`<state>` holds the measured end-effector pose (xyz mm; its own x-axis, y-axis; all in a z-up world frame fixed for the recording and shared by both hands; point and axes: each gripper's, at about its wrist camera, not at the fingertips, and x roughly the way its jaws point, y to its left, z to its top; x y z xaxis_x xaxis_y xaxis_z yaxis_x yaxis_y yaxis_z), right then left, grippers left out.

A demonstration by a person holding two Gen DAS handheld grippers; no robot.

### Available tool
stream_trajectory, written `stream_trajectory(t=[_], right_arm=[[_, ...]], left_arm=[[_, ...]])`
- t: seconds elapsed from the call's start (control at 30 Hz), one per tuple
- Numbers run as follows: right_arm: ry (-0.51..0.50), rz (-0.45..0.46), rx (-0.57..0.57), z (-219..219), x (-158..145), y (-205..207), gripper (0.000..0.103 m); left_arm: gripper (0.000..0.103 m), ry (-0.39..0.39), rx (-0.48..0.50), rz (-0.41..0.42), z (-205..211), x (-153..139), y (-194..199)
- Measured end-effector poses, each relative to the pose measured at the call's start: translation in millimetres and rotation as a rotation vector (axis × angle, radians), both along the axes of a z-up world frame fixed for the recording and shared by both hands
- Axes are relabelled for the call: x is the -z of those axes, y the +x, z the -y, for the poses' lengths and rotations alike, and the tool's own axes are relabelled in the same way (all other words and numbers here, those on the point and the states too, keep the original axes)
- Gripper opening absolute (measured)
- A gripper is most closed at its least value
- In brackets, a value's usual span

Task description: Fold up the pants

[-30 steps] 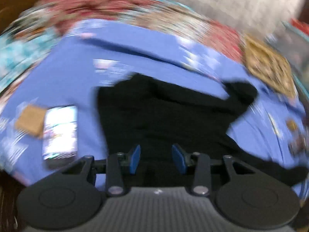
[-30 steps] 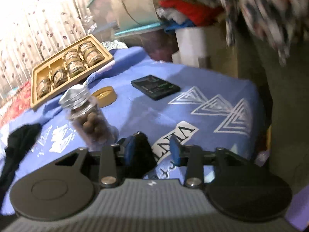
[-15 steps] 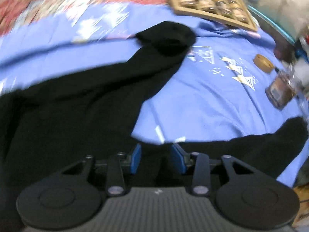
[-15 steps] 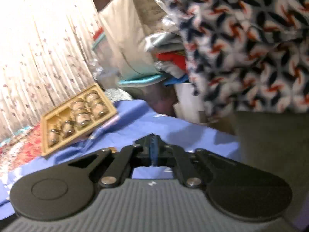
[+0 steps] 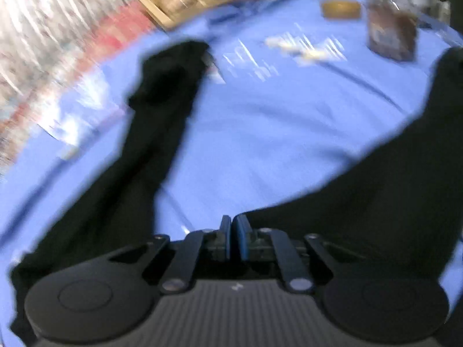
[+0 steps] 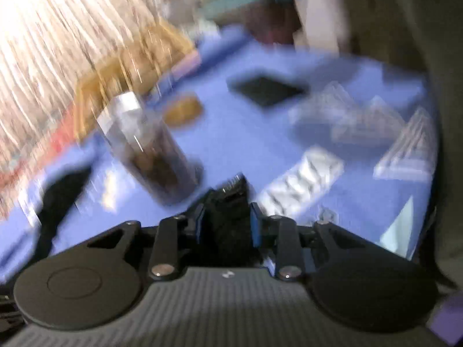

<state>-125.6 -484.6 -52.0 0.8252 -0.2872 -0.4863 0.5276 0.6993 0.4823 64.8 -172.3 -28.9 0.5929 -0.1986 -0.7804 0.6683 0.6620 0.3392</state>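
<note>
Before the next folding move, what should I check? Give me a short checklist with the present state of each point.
1. Left tool closed: ok, just shut.
2. Left tool holds pants: cannot tell, no cloth seen between its pads.
3. Right tool has cloth: ok, black cloth sits between its pads; jaws just opened.
4. Legs spread apart on sheet: ok.
5. Jar clear of right tool: not ok, very near.
6. Sharp view: not ok, blurred.
</note>
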Motion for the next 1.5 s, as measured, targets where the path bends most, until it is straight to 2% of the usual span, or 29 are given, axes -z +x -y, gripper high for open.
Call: stream_trajectory(t=[0.03,0.07,0.1,0.17,0.23,0.3,0.33,0.37,0.43,0.53,0.6,0.67,0.77,0.8,0.83,0.87,0.93,1.0,1.03,1.1,1.13,1.17,1.27,1.37,1.43,1.5], right_arm=[[-0.026,0.084,0.041,-1.0,-11.3,-14.0,0.027],[-0.051,0.155,0.083,-0.7,-20.7,-26.6,0.005],[-0.074,0.192,0.134,0.8,-27.2,-35.5,0.006],[-0.086,0.153,0.228,12.2,-28.9,-38.7,0.019],[-0.001,0.044,0.207,27.4,-15.8,-31.5,0.029],[0.049,0.05,0.199,26.0,-8.0,-39.8,0.029],[0.041,0.067,0.186,20.2,-7.4,-45.0,0.035],[0.03,0.071,0.171,12.9,-8.6,-45.2,0.047],[0.022,0.065,0.113,-0.1,-5.6,-41.5,0.051],[0.022,-0.013,0.019,-7.3,2.6,-11.9,0.063],[0.04,-0.05,0.037,-6.2,6.4,-1.8,0.063],[0.032,-0.032,0.075,-12.7,2.9,-0.2,0.063],[-0.049,0.027,0.066,-36.3,-13.0,-0.2,0.064],[-0.077,0.065,0.035,-46.1,-18.1,-3.4,0.064],[-0.1,0.102,-0.028,-56.1,-23.2,-1.3,0.064],[-0.122,0.119,-0.114,-70.8,-30.2,2.1,0.064],[-0.153,0.098,-0.297,-101.4,-39.6,16.7,0.063],[-0.142,0.069,-0.444,-129.6,-39.1,33.3,0.062],[-0.109,0.037,-0.499,-141.5,-33.9,42.9,0.062],[-0.051,-0.131,-0.607,-163.4,-14.9,71.5,0.051],[-0.077,-0.232,-0.624,-175.1,-5.5,83.9,0.043],[-0.105,-0.272,-0.618,-180.8,-4.5,90.4,0.044],[-0.123,-0.213,-0.602,-177.1,-32.4,102.3,0.045],[-0.17,-0.162,-0.581,-170.6,-69.4,133.7,0.045],[-0.203,-0.147,-0.586,-172.9,-91.8,164.2,0.045],[-0.259,-0.14,-0.603,-181.6,-106.8,202.9,0.05]], left_arm=[[0.006,-0.03,-0.042,0.033,1.1,-6.1,4.6],[0.006,-0.056,-0.101,0.052,0.4,-11.4,11.3],[0.006,-0.074,-0.167,0.073,0.2,-15.7,19.5],[0.011,-0.082,-0.245,0.092,0.4,-16.8,32.7],[0.013,-0.073,-0.257,0.028,1.0,-12.4,39.7],[0.014,-0.09,-0.261,0.001,-6.6,-15.5,34.5],[0.021,-0.118,-0.25,-0.008,-13.3,-21.5,28.8],[0.031,-0.145,-0.241,-0.017,-22.9,-27.9,23.4],[0.036,-0.211,-0.233,-0.023,-47.3,-44.4,10.4],[0.038,-0.296,-0.242,-0.042,-104.5,-67.8,-7.9],[0.04,-0.328,-0.301,-0.022,-146.4,-82.6,-12.7],[0.05,-0.357,-0.415,0.007,-200.4,-97.5,-22.2],[0.062,-0.405,-0.611,0.018,-281.5,-109.9,-43.1],[0.066,-0.414,-0.673,0.016,-302.8,-110.6,-49.9],[0.074,-0.428,-0.738,0.009,-325.0,-108.9,-55.8],[0.078,-0.449,-0.791,-0.006,-345.0,-104.3,-63.4],[0.078,-0.484,-0.867,-0.06,-373.1,-89.0,-70.6],[0.075,-0.513,-0.914,-0.117,-385.4,-70.5,-71.9],[0.07,-0.525,-0.92,-0.134,-386.5,-61.4,-71.1],[0.065,-0.497,-0.905,-0.133,-382.5,-53.7,-64.9],[0.065,-0.49,-0.883,-0.109,-381.3,-56.0,-60.6],[0.067,-0.489,-0.857,-0.07,-382.0,-62.0,-55.0],[0.072,-0.467,-0.8,0.044,-393.0,-83.5,-31.5],[0.073,-0.413,-0.761,0.14,-400.3,-97.2,2.8],[0.073,-0.371,-0.736,0.18,-397.5,-96.6,31.5],[0.076,-0.34,-0.701,0.19,-391.0,-90.4,61.3]])
